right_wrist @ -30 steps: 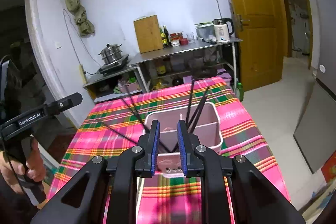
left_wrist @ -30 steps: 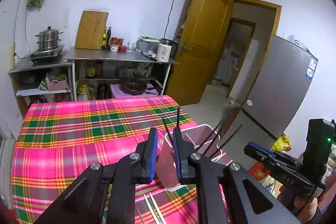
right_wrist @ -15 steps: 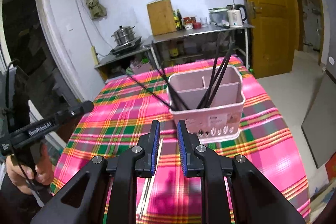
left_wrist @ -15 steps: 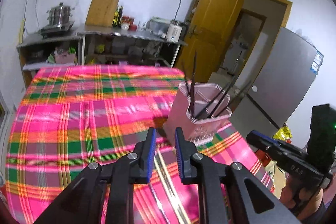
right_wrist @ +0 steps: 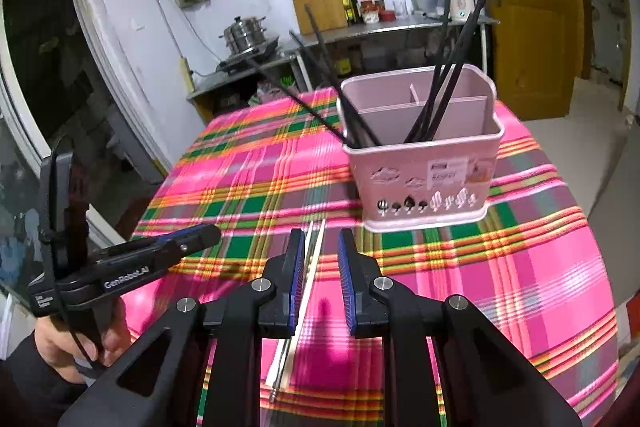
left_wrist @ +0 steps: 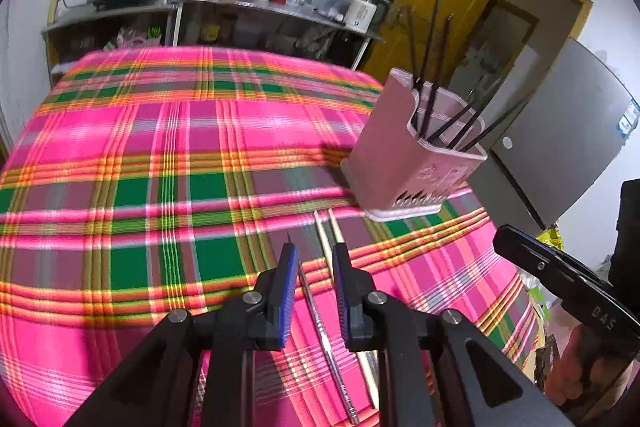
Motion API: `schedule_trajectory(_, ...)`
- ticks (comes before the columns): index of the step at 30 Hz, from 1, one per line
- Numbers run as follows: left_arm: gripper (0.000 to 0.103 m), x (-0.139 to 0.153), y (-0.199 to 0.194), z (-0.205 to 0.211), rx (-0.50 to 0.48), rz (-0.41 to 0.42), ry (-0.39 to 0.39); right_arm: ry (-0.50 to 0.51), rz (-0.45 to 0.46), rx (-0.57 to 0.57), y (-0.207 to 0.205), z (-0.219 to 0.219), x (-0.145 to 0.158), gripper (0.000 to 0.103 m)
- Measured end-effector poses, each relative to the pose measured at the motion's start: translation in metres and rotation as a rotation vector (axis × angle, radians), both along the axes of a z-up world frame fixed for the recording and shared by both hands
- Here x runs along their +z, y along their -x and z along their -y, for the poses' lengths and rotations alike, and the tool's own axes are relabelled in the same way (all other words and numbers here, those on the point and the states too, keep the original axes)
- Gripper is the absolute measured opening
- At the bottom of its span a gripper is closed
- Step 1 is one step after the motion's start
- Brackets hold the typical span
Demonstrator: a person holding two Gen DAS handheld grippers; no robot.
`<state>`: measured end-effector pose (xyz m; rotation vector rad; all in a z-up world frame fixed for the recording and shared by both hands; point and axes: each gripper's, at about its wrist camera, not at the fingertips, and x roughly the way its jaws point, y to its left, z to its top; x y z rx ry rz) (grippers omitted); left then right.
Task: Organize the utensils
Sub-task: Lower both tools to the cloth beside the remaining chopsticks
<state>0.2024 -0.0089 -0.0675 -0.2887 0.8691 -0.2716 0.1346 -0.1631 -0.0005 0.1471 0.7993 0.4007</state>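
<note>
L gripper (left_wrist: 314, 263) hovers over the plaid cloth (left_wrist: 160, 155), jaws a narrow gap apart, nothing pinched; a metal chopstick (left_wrist: 326, 339) lies on the cloth under that gap. Just right of it, pale wooden chopsticks (left_wrist: 334, 233) lie flat, far tips near the pink holder (left_wrist: 394, 163). R gripper (right_wrist: 319, 263): jaws also slightly apart, empty, above the same loose sticks. Holder stands upright at the far right of the table w/ black chopsticks (right_wrist: 444, 83) leaning in its near compartment.
</note>
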Motion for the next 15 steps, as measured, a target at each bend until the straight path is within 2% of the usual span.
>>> schedule_trajectory(12, 0.017, -0.045, -0.022, 0.01, 0.007, -0.09, -0.008, 0.017, -0.084, 0.037, -0.008, -0.018, -0.037, 0.018)
schedule_trajectory(15, 0.017, -0.055, -0.028, 0.016, 0.004, -0.104, -0.03, 0.017, -0.099, 0.041, -0.01, -0.021, -0.044, 0.018)
